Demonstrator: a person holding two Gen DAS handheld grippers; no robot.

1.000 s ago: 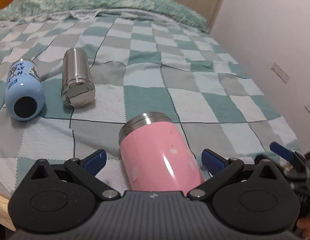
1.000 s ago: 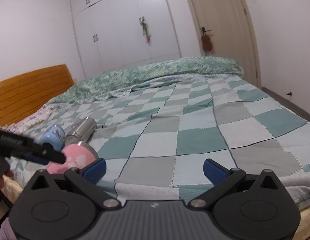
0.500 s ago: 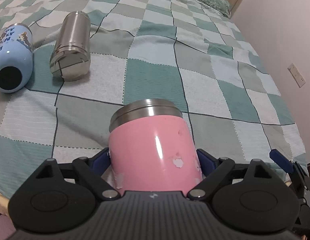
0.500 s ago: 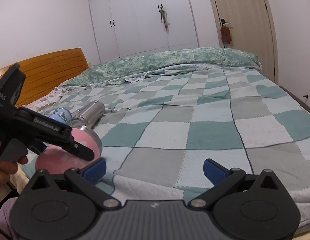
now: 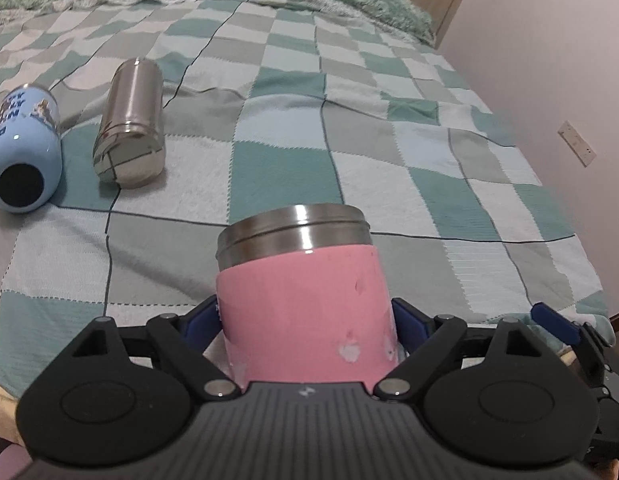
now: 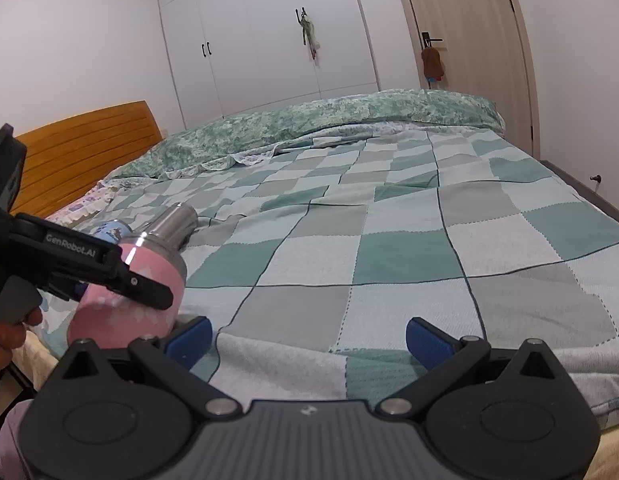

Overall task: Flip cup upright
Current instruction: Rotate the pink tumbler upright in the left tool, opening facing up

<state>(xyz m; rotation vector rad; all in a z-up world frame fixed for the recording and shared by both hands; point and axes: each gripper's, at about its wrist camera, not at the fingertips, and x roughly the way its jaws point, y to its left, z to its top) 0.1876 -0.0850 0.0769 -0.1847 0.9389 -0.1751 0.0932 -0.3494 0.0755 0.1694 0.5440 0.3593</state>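
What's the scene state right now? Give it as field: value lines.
surface: checkered blanket on a bed
target: pink cup, steel rim pointing away from the left wrist camera
left tool: shut on the pink cup's body
right tool: open, holding nothing
others: blue cup and steel cup, both lying on their sides
task status: pink cup not yet upright

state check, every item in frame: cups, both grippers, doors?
Pink cup with steel rim: gripped, tilted, not yet upright.
Plain stainless steel cup: lying on its side on the checked blanket.
Light blue printed cup: lying on its side.
Left gripper: shut on the pink cup.
Right gripper: open, empty.
White wardrobe doors: closed.
Beige room door: closed.
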